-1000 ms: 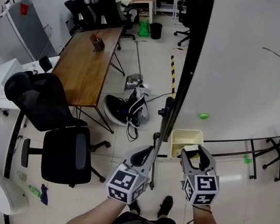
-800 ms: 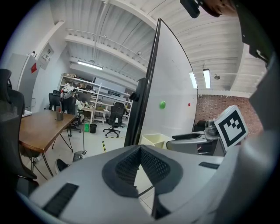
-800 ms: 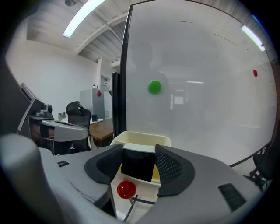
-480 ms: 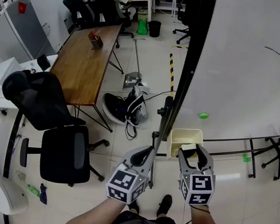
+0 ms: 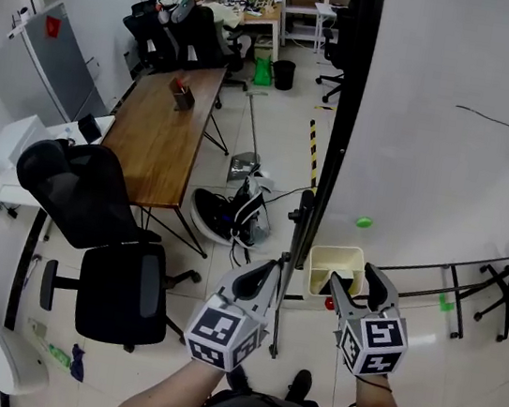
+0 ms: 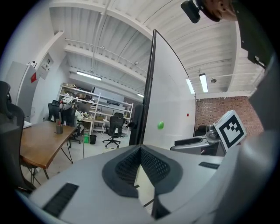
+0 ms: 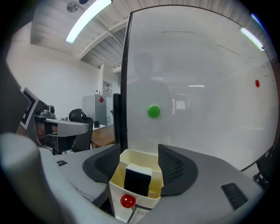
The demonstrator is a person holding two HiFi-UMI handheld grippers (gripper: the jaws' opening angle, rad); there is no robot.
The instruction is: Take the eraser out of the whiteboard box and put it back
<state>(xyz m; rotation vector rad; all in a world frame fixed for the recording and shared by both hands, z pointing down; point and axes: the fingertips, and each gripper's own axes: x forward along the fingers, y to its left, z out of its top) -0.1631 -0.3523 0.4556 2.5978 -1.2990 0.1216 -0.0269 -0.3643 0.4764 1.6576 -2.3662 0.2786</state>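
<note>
The cream whiteboard box (image 7: 114,187) hangs at the foot of the whiteboard (image 7: 205,87), with a red magnet (image 7: 127,201) on its front. The black eraser (image 7: 138,180) with a white top stands upright inside it. My right gripper (image 7: 139,153) faces the box, its jaws opening, one on each side of the box and pressing on nothing. In the head view the box (image 5: 324,258) lies just ahead of the right gripper (image 5: 355,277). My left gripper (image 5: 269,271) hangs beside the whiteboard's dark edge, left of the box. Its fingertips meet with nothing between them.
A green magnet (image 7: 153,111) sticks to the board above the box, a red one (image 7: 257,83) farther right. The whiteboard's stand legs (image 5: 457,276) spread over the tiled floor. A wooden table (image 5: 161,132), black office chairs (image 5: 119,282) and a heap of bags (image 5: 229,213) stand to the left.
Both grippers have risen and come nearer the box. The right jaws stand a little wider. The red magnet on the box front now shows in the head view.
</note>
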